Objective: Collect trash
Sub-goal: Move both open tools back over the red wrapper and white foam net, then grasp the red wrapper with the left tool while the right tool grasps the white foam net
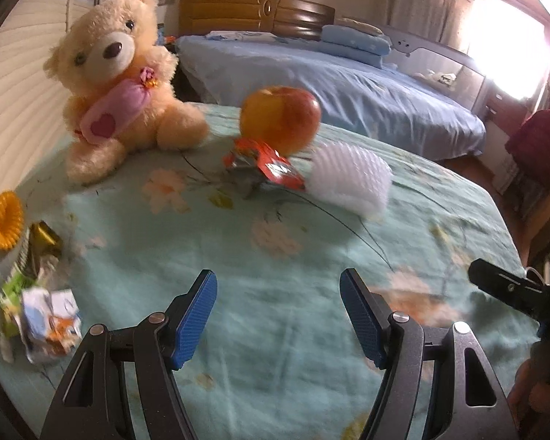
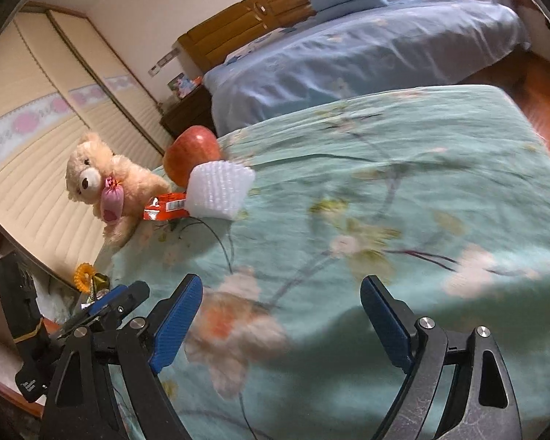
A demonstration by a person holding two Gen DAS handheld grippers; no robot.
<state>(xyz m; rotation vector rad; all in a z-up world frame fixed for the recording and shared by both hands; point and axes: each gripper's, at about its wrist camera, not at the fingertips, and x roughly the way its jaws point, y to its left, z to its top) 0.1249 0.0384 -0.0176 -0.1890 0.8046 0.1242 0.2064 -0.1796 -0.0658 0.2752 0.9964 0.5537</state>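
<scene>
Left gripper (image 1: pixel 278 315): we see jaws apart, empty.
Right gripper (image 2: pixel 282 321): likewise apart, empty.
Crumpled wrappers (image 1: pixel 42 315): left view only (blurred).

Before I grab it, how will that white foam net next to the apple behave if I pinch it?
The white foam net looks like soft ribbed mesh, so it will probably squash flat under the pads rather than resist. It seems very light, so a nudge may just slide it across the bedspread. It lies against the apple, which might roll if disturbed.

left wrist: low over green quilt (image 1: pixel 275 293), angled down, apple (image 1: pixel 280 117) at 12 | right wrist: same tilt, apple (image 2: pixel 191 154) at 10 | shared: quilt, teddy bear (image 1: pixel 121 80)
</scene>
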